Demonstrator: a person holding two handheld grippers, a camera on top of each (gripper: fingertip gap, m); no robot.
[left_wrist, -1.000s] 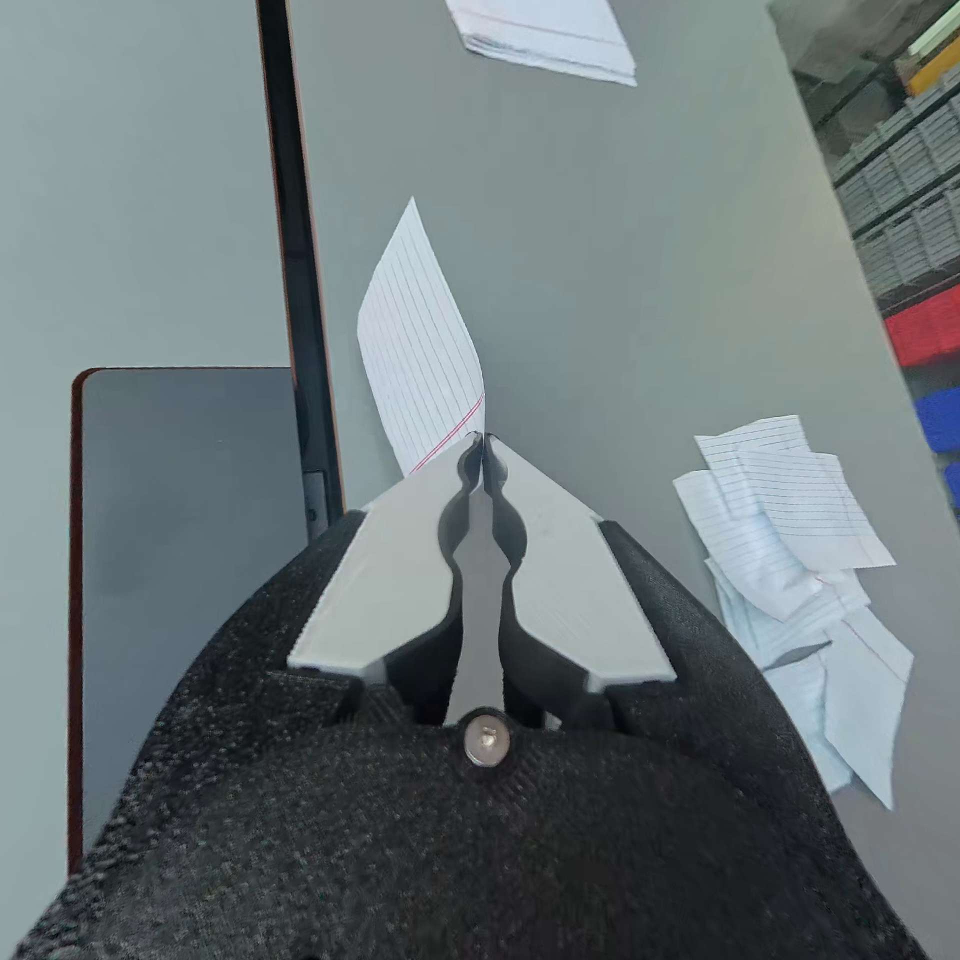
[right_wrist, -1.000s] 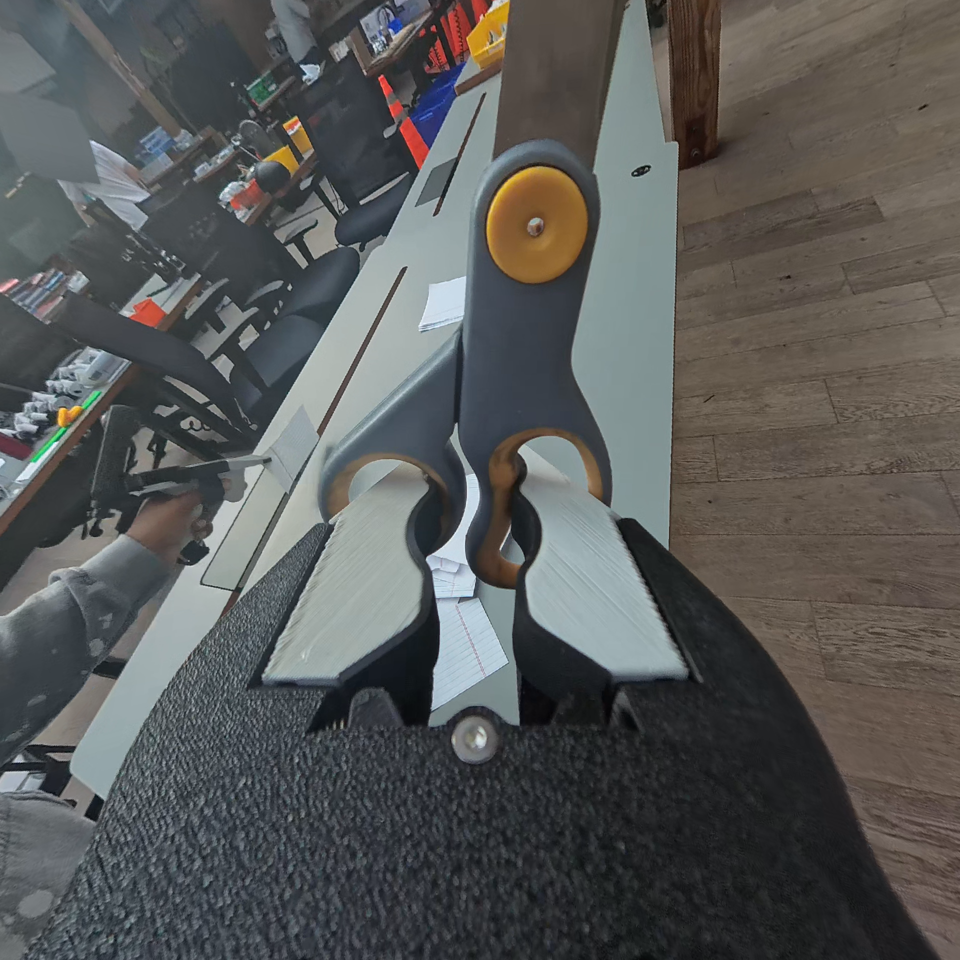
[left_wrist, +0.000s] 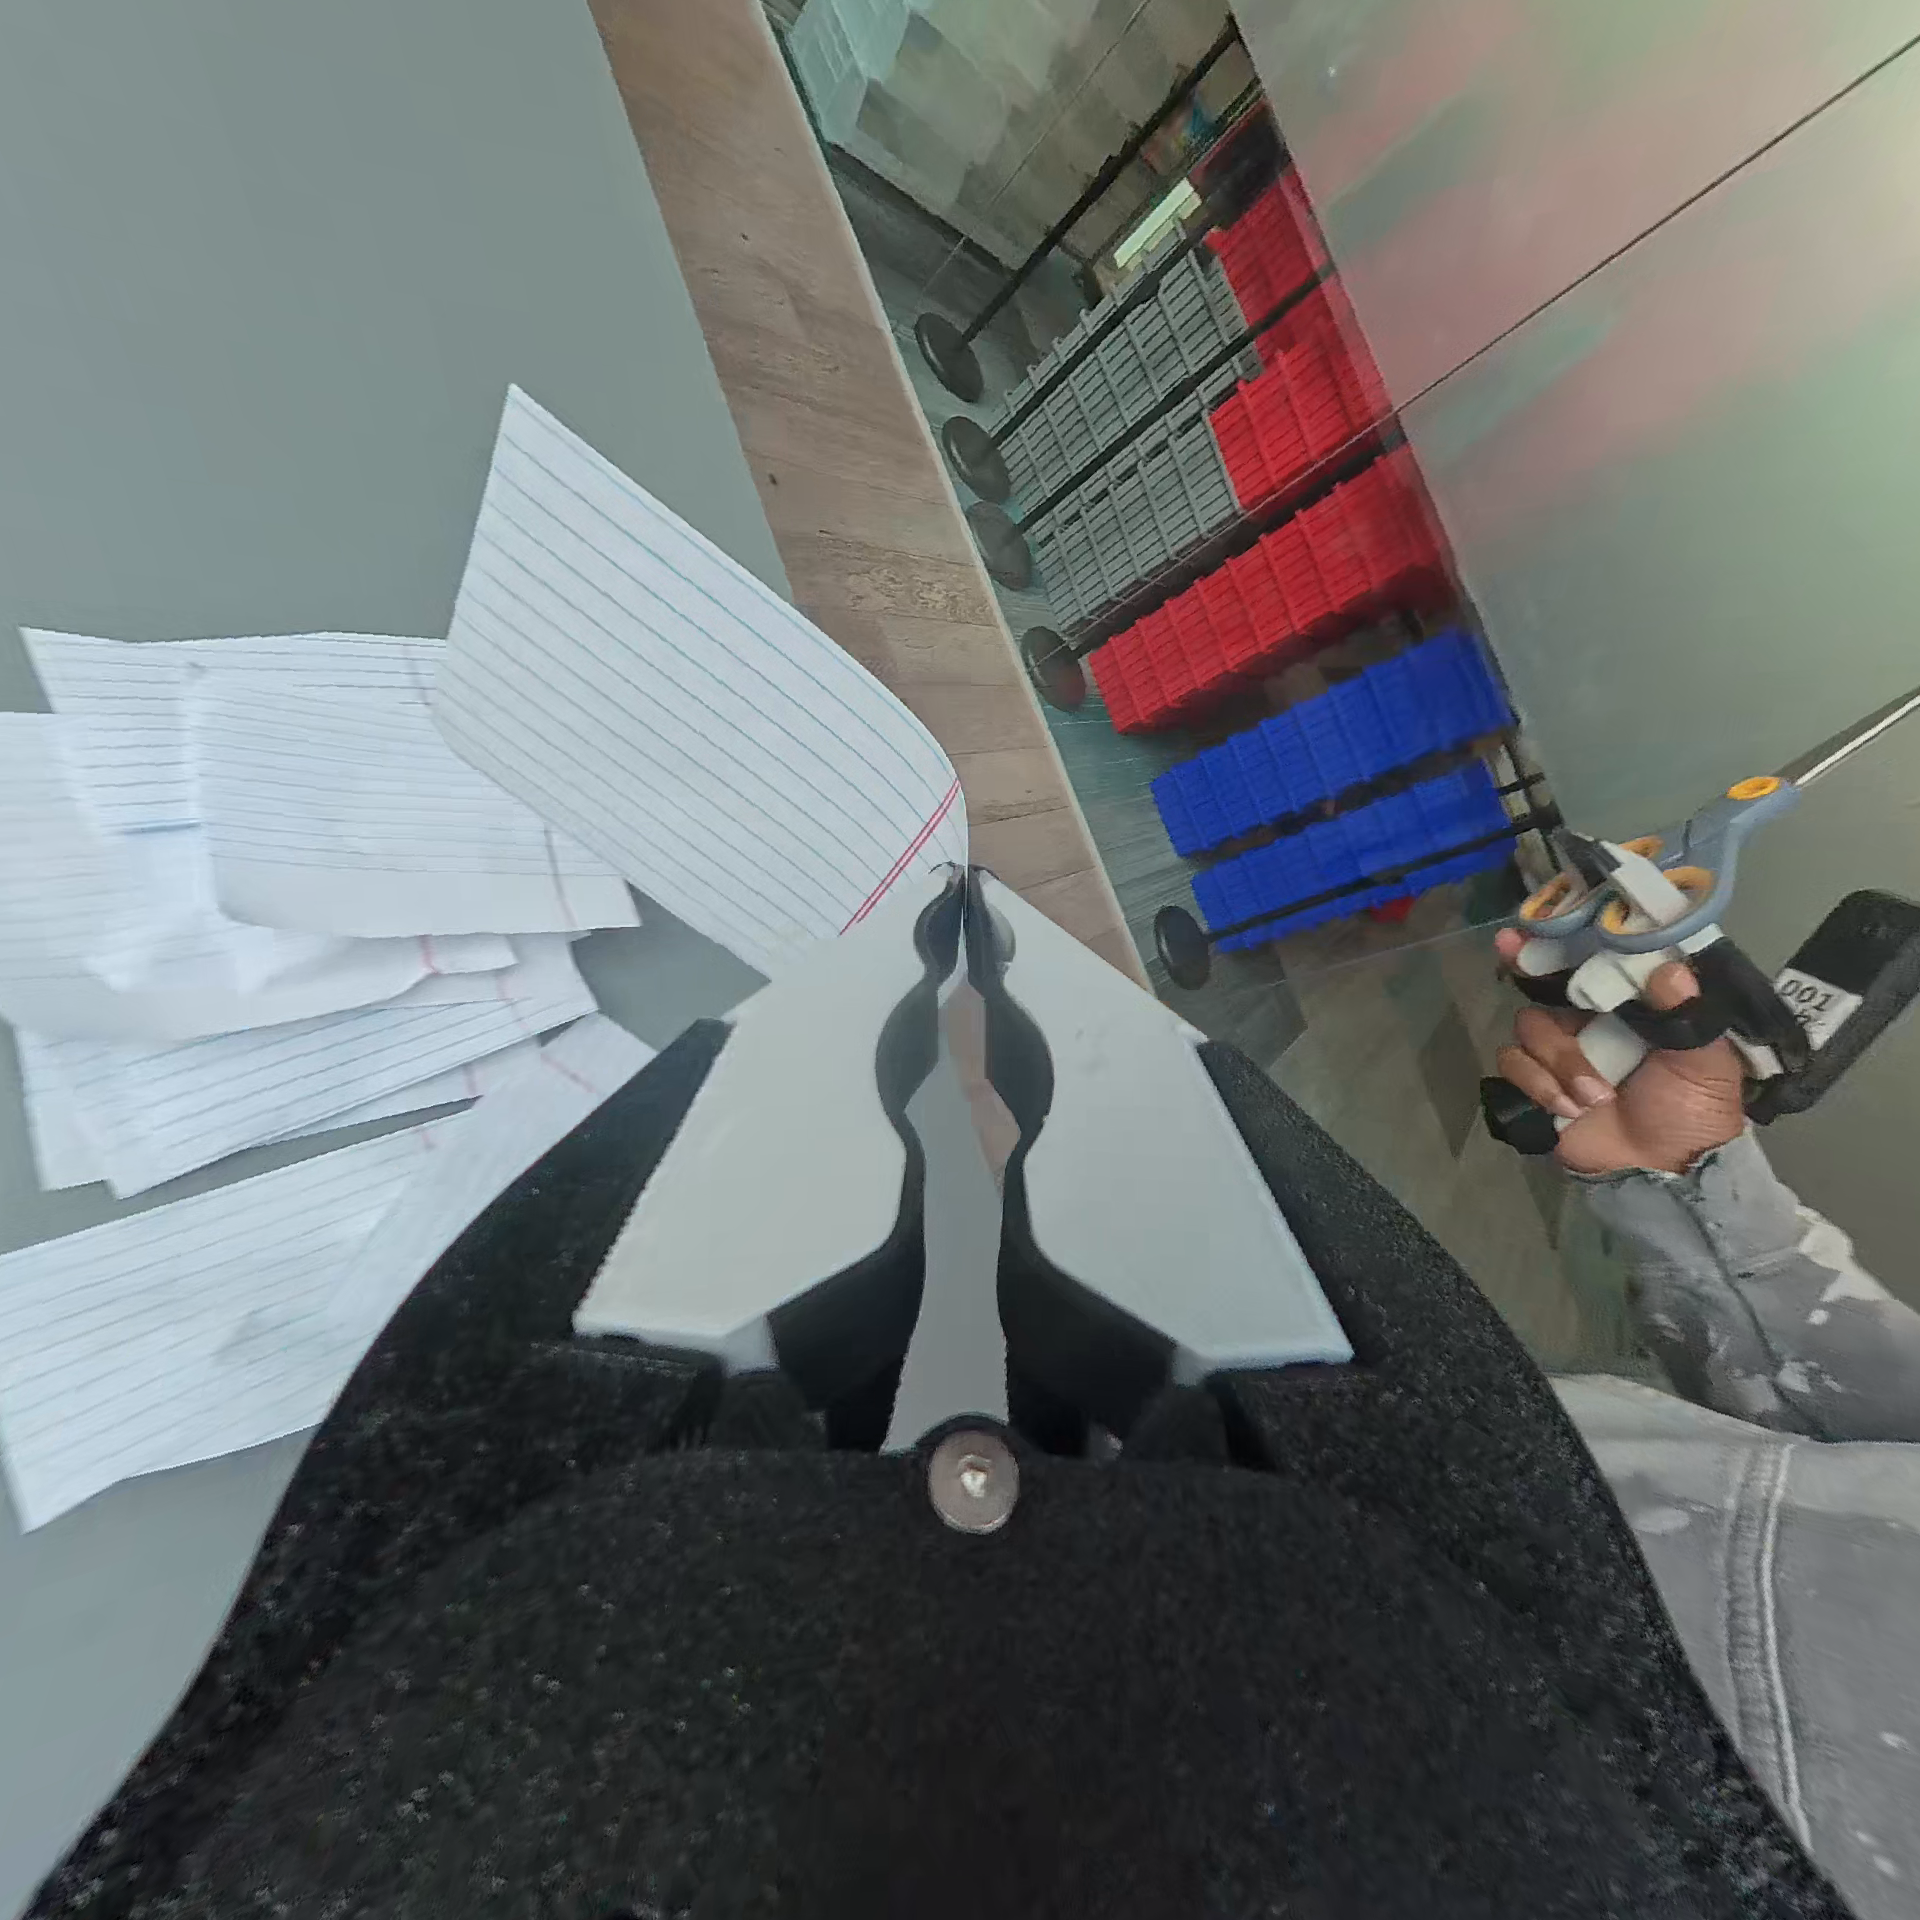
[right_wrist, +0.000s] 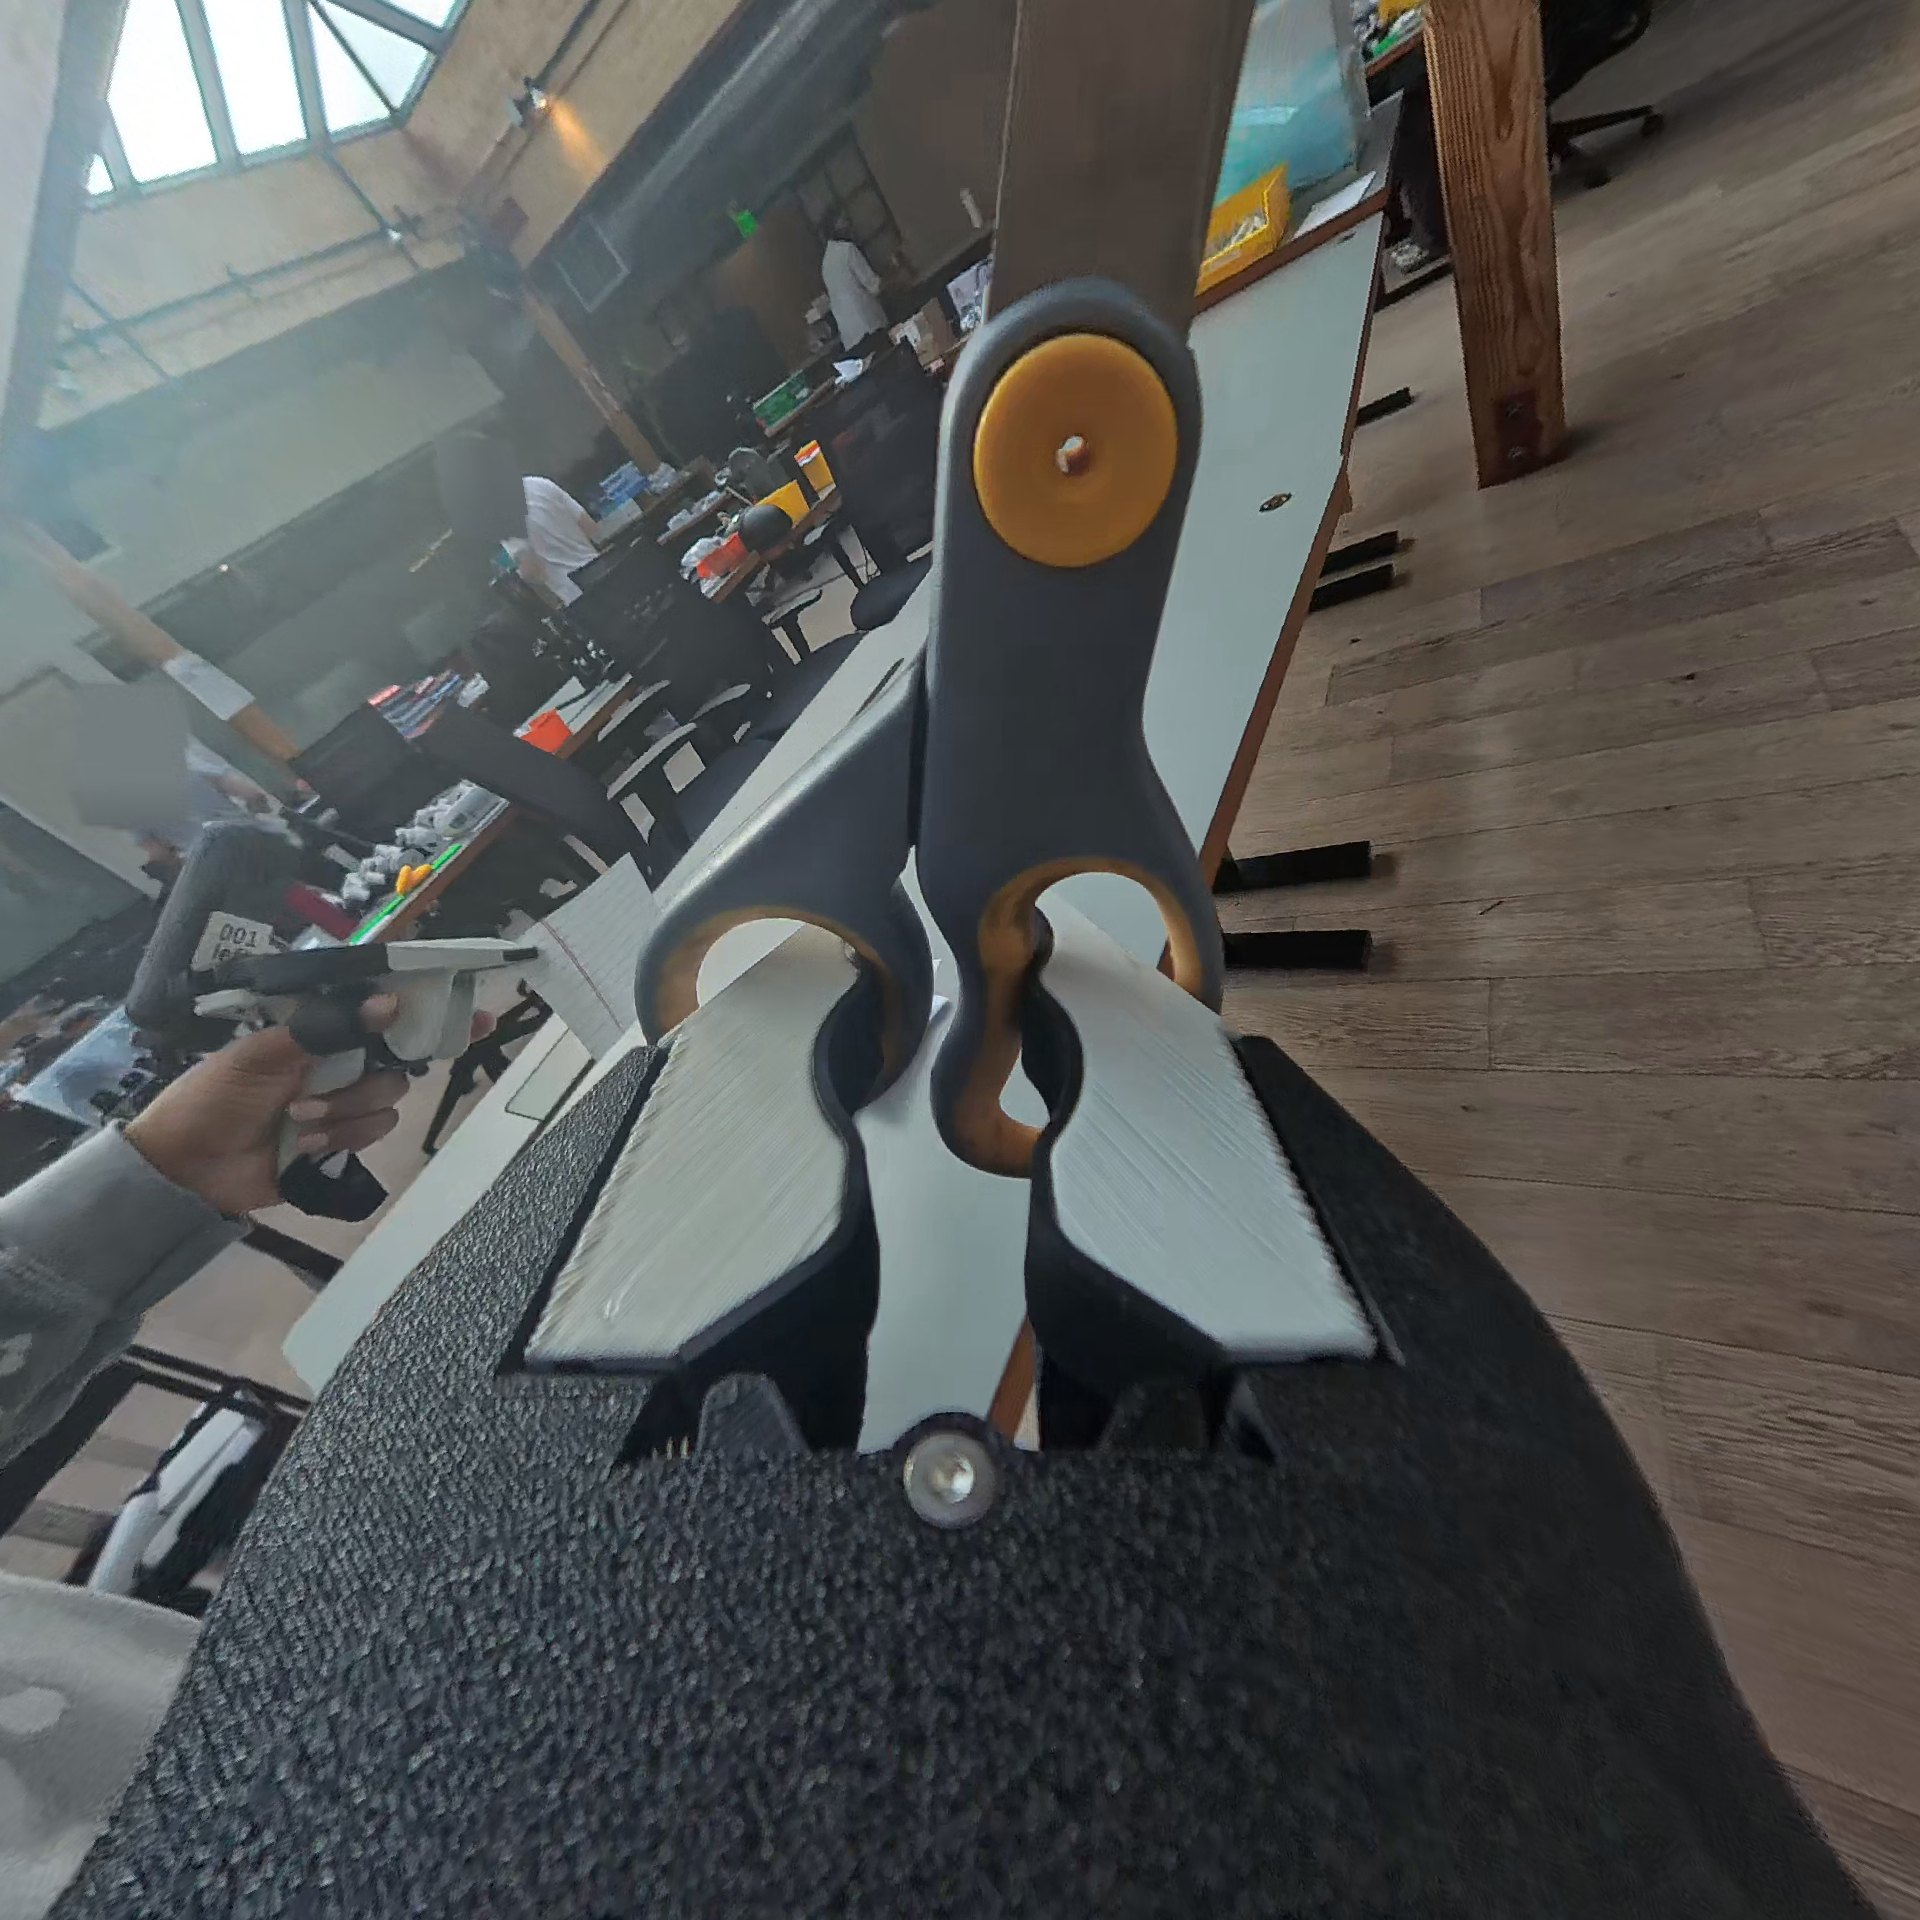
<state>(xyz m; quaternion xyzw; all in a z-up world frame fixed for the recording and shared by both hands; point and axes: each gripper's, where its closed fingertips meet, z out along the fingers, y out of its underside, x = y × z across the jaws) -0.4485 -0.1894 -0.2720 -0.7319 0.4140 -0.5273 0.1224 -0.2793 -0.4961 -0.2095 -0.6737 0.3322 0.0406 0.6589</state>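
— What's in your left tool (left_wrist: 961, 883)?
— It's clenched on the corner of a lined sheet (left_wrist: 665, 707), lifted above the paper scraps (left_wrist: 312, 935) on the grey worktop (left_wrist: 260, 312).
— And the right tool (right_wrist: 940, 997)?
— Its fingers sit through the scissors' (right_wrist: 1049, 665) loops, blades pointing away.

White sticker (left_wrist: 1806, 1000) with short black printed characters, on the black body of the right gripper (left_wrist: 1621, 906), far right in the left wrist view. Same kind of white sticker (right_wrist: 237, 935), two short printed lines, on the dark body of the left gripper (right_wrist: 520, 952), left in the right wrist view. Small green lit sign (right_wrist: 744, 219) high on the far wall, too small to read.
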